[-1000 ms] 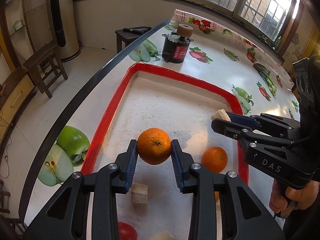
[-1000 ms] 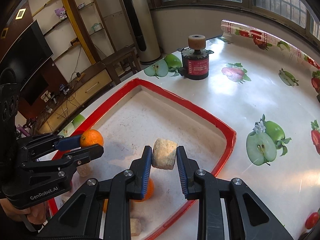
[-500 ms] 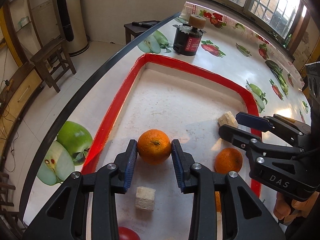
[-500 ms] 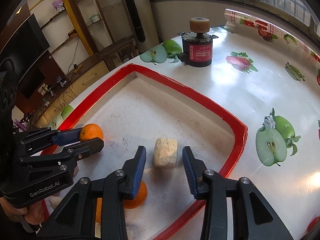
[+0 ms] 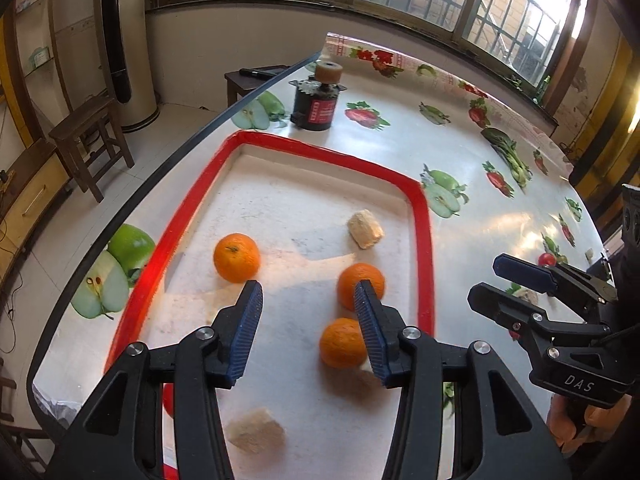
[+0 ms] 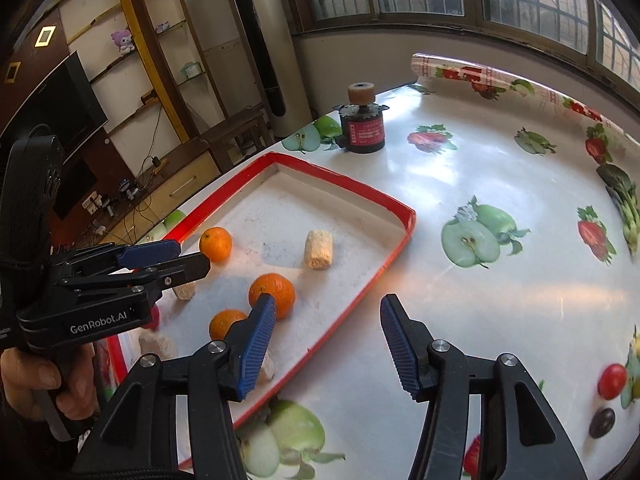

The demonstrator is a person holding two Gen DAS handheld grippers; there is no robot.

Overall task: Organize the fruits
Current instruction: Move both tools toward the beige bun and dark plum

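inside the red-rimmed tray on the table lie three oranges and a few pale cork-like chunks. the far left orange sits alone near the tray's left rim; the middle orange and the near orange lie close together toward the right rim, and one pale chunk lies beyond them toward the far right corner. another chunk sits at the near end, low in my left view.

my left gripper hangs above the tray floor with its jaws opening and nothing between them; the far left orange rests free just beyond its left pad. my right gripper is likewise opening and empty, poised over the tray's right rim, its left pad in line with the middle orange.

a cherry tomato and a dark round fruit lie out on the table, well to the right. i judge the next pick is one of these.

to do it well i should let the jaws spread wide, come down so the pads straddle the small fruit at its widest, and close gently, since a tomato can bruise or squirt out. i should keep clear of the tray rim and of my other gripper.
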